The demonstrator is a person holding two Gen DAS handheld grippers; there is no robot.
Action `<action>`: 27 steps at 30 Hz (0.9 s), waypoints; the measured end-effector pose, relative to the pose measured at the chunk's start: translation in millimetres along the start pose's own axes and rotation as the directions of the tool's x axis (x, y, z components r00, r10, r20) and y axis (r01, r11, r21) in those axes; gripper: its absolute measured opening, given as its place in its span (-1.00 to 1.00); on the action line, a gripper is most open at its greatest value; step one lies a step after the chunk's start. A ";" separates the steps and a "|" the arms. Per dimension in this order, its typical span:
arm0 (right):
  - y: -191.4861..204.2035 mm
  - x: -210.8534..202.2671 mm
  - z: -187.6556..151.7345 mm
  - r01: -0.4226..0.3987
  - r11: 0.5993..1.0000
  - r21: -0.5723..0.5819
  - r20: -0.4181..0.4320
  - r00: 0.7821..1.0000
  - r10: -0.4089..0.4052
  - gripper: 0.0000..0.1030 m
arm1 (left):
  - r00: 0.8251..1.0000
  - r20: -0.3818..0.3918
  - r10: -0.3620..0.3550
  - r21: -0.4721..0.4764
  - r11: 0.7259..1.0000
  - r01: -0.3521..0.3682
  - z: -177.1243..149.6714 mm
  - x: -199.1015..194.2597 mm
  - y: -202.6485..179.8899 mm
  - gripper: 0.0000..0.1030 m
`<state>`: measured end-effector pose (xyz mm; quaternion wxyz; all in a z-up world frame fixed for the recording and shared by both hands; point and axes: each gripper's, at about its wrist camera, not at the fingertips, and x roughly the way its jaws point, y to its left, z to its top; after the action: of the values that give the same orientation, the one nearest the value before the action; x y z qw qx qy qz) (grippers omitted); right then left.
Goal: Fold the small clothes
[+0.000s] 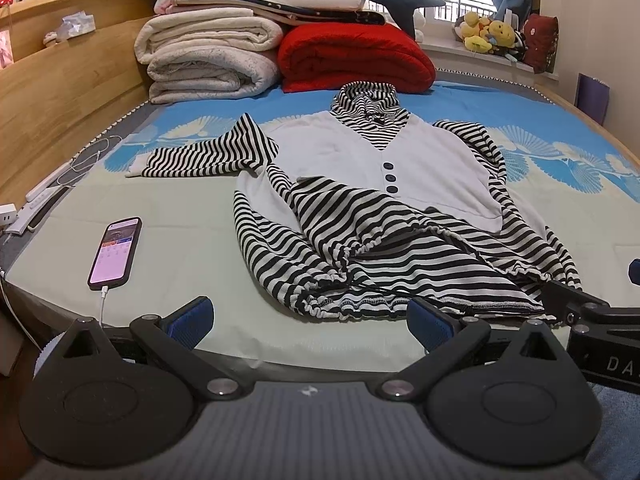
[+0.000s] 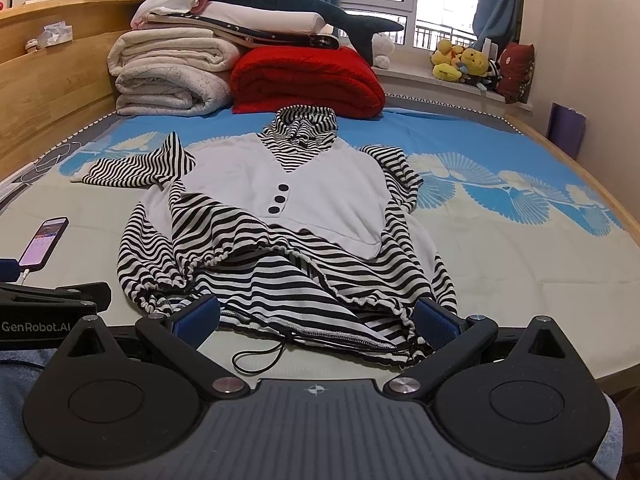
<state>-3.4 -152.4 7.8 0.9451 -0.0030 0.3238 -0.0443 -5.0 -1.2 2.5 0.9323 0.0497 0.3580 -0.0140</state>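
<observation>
A small black-and-white striped top [image 1: 360, 240] [image 2: 280, 264] with a white vest front and three dark buttons lies spread on the bed, collar toward the far end. One striped sleeve [image 1: 200, 156] stretches out to the left. Its gathered hem is rumpled near the bed's front edge, and a black drawstring loop [image 2: 260, 356] trails from it. My left gripper [image 1: 310, 322] hangs open just short of the hem, holding nothing. My right gripper [image 2: 316, 320] is open too, its blue pads either side of the hem's edge without pinching it.
A lit phone [image 1: 116, 252] on a white cable lies at the front left of the bed. Folded white blankets [image 1: 208, 56] and a red blanket [image 1: 356, 60] are stacked at the far end. A wooden headboard [image 1: 60, 80] runs along the left. Plush toys [image 2: 464, 62] sit on the windowsill.
</observation>
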 end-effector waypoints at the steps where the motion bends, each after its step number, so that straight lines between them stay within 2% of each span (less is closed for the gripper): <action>1: -0.1 0.0 -0.1 -0.001 1.000 0.000 0.001 1.000 0.001 0.98 | 1.000 0.000 0.000 0.000 1.000 0.000 0.0 0.0 -0.1 0.99; 27: 0.0 -2.7 0.3 -0.004 1.000 -0.002 0.001 1.000 0.004 0.98 | 1.000 0.000 -0.001 0.002 1.000 0.001 0.2 -2.3 0.2 0.99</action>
<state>-5.3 -152.2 9.7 0.9454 -0.0033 0.3233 -0.0420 -6.6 -1.0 4.3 0.9323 0.0504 0.3579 -0.0149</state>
